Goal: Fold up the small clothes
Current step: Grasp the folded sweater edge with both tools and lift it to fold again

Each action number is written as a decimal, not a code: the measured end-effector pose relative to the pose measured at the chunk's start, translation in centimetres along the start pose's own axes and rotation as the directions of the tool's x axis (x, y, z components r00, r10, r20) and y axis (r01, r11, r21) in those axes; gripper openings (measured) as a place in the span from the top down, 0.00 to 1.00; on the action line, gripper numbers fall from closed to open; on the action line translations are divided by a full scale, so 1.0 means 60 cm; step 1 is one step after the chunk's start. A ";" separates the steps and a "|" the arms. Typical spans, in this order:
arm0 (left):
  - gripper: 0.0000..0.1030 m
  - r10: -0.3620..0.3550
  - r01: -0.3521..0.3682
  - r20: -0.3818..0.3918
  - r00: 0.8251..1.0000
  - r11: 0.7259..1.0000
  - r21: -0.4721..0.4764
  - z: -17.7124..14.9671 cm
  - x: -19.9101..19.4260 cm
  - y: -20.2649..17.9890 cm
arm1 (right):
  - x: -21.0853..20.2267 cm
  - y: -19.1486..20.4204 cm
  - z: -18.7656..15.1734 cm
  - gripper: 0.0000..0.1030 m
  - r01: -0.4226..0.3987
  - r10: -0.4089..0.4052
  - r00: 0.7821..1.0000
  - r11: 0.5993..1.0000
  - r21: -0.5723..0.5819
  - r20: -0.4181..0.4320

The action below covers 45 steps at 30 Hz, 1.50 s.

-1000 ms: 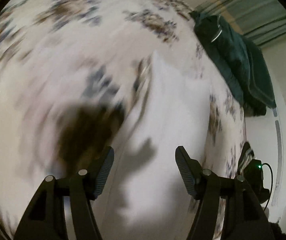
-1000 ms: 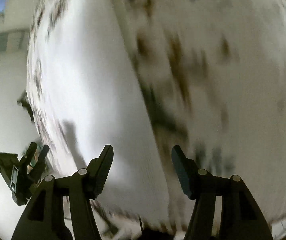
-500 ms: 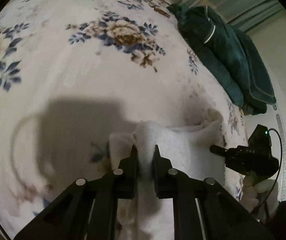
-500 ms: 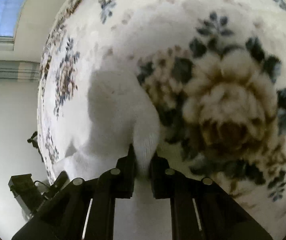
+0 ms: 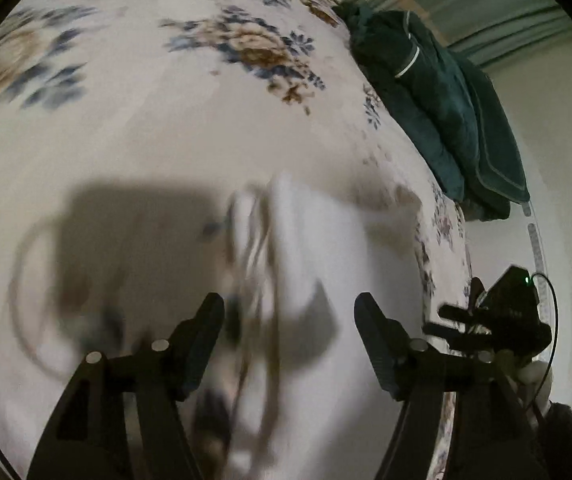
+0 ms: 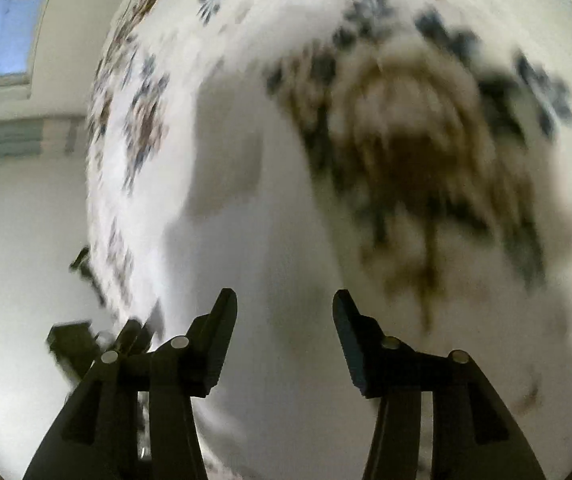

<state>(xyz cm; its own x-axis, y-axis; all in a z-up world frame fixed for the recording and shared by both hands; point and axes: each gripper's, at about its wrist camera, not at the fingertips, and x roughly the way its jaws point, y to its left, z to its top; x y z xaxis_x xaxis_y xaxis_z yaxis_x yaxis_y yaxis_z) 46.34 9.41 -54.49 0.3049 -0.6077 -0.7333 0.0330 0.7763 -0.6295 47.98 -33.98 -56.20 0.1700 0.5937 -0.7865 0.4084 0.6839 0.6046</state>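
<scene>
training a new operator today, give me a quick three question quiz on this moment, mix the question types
1. True or false: the left gripper has its jaws clamped on the white garment.
2. Which dark item lies at the far edge of the floral bedspread?
A. green folded blanket
B. red pillow
C. black shoe
3. Fill in: the jaws of the right gripper stand ____.

Key:
1. False; the jaws are apart with the cloth lying loose ahead.
2. A
3. open

left gripper (image 5: pixel 288 320) spread wide, right gripper (image 6: pixel 284 316) likewise
</scene>
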 end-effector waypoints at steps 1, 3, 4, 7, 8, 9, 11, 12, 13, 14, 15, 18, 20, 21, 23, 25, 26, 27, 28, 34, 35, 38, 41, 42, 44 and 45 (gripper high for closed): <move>0.37 0.002 -0.002 0.002 1.000 1.000 -0.014 -0.026 -0.022 0.003 | -0.012 -0.007 -0.038 0.45 -0.008 0.008 1.000 1.000 -0.004 -0.027; 0.37 0.014 -0.014 0.002 1.000 0.999 -0.050 -0.085 -0.068 0.010 | -0.024 -0.026 -0.095 0.41 -0.011 0.011 0.998 1.000 -0.005 -0.068; 0.37 0.025 -0.025 0.000 1.000 0.997 -0.068 -0.117 -0.088 0.013 | -0.029 -0.039 -0.131 0.41 -0.008 0.008 0.996 1.000 -0.002 -0.088; 0.36 0.073 -0.077 -0.037 0.997 0.990 -0.120 -0.215 -0.127 0.022 | -0.024 -0.092 -0.237 0.41 0.000 0.007 0.987 0.999 0.040 -0.162; 0.36 0.083 -0.089 -0.051 0.995 0.987 -0.134 -0.247 -0.134 0.025 | -0.021 -0.113 -0.274 0.41 0.006 0.005 0.984 0.998 0.065 -0.177; 0.36 0.091 -0.101 -0.072 0.993 0.984 -0.149 -0.280 -0.139 0.031 | -0.018 -0.139 -0.315 0.41 0.014 0.005 0.980 0.996 0.093 -0.198; 0.36 0.117 -0.136 -0.117 0.986 0.976 -0.170 -0.335 -0.139 0.042 | -0.004 -0.179 -0.379 0.41 0.017 0.019 0.973 0.988 0.156 -0.231; 0.36 0.124 -0.147 -0.137 0.983 0.974 -0.174 -0.360 -0.136 0.048 | 0.006 -0.200 -0.411 0.41 0.020 0.027 0.970 0.982 0.188 -0.242; 0.36 0.129 -0.157 -0.158 0.979 0.972 -0.176 -0.381 -0.130 0.053 | 0.015 -0.217 -0.435 0.41 0.019 0.034 0.968 0.978 0.206 -0.248; 0.36 0.130 -0.160 -0.173 0.976 0.971 -0.177 -0.395 -0.125 0.056 | 0.026 -0.231 -0.458 0.41 0.008 0.050 0.968 0.974 0.227 -0.248; 0.36 0.113 -0.147 -0.190 0.975 0.973 -0.178 -0.412 -0.115 0.061 | 0.039 -0.243 -0.477 0.41 -0.002 0.065 0.966 0.970 0.242 -0.252; 0.35 0.056 -0.093 -0.205 0.977 0.980 -0.174 -0.428 -0.095 0.059 | 0.071 -0.258 -0.509 0.41 -0.062 0.125 0.962 0.966 0.250 -0.244; 0.34 0.038 -0.074 -0.209 0.977 0.983 -0.170 -0.430 -0.087 0.053 | 0.092 -0.252 -0.515 0.41 -0.111 0.174 0.955 0.961 0.255 -0.241; 0.34 0.000 -0.038 -0.212 0.977 0.984 -0.176 -0.431 -0.082 0.048 | 0.100 -0.249 -0.519 0.41 -0.142 0.206 0.948 0.956 0.256 -0.243; 0.34 -0.033 -0.008 -0.224 0.974 0.983 -0.183 -0.436 -0.074 0.040 | 0.119 -0.236 -0.522 0.41 -0.182 0.246 0.935 0.951 0.251 -0.256; 0.35 -0.072 0.030 -0.215 0.974 0.981 -0.192 -0.441 -0.073 0.034 | 0.132 -0.228 -0.523 0.41 -0.198 0.266 0.926 0.947 0.253 -0.269; 0.37 -0.081 0.041 -0.205 0.976 0.980 -0.193 -0.445 -0.075 0.032 | 0.138 -0.224 -0.524 0.41 -0.207 0.274 0.924 0.945 0.252 -0.269; 0.40 -0.089 0.051 -0.195 0.977 0.980 -0.194 -0.445 -0.077 0.029 | 0.143 -0.219 -0.523 0.41 -0.210 0.276 0.924 0.945 0.251 -0.265; 0.50 -0.080 0.045 -0.186 0.979 0.981 -0.187 -0.446 -0.080 0.025 | 0.145 -0.216 -0.522 0.50 -0.215 0.279 0.925 0.944 0.250 -0.256; 0.88 -0.035 0.006 -0.156 0.987 0.983 -0.185 -0.446 -0.110 0.016 | 0.129 -0.199 -0.530 0.86 -0.238 0.286 0.939 0.941 0.241 -0.191; 0.88 -0.045 0.017 -0.145 0.988 0.981 -0.195 -0.442 -0.118 0.014 | 0.123 -0.195 -0.531 0.86 -0.244 0.290 0.939 0.940 0.237 -0.183; 0.89 -0.069 0.045 -0.112 0.991 0.978 -0.203 -0.420 -0.147 -0.003 | 0.099 -0.165 -0.522 0.87 -0.270 0.308 0.937 0.938 0.217 -0.162; 0.89 -0.089 0.077 -0.063 0.994 0.982 -0.175 -0.372 -0.174 -0.037 | 0.065 -0.124 -0.493 0.87 -0.295 0.324 0.936 0.935 0.196 -0.138; 0.89 -0.099 0.091 -0.043 0.994 0.983 -0.160 -0.350 -0.181 -0.051 | 0.049 -0.111 -0.477 0.87 -0.306 0.331 0.935 0.934 0.184 -0.127; 0.89 -0.114 0.112 -0.009 0.993 0.985 -0.128 -0.301 -0.186 -0.076 | 0.017 -0.086 -0.437 0.87 -0.311 0.329 0.935 0.940 0.141 -0.135; 0.89 -0.129 0.130 0.010 0.992 0.984 -0.119 -0.272 -0.183 -0.089 | 0.001 -0.071 -0.409 0.87 -0.320 0.335 0.935 0.939 0.127 -0.117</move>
<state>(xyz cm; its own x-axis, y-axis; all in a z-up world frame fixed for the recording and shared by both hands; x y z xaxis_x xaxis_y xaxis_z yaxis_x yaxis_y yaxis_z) 27.27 9.16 -47.27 0.3078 -0.7013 -0.6430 -0.0410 0.6654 -0.7453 24.22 -26.44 -55.74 0.1905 0.8336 -0.5184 0.4432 0.3982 0.8031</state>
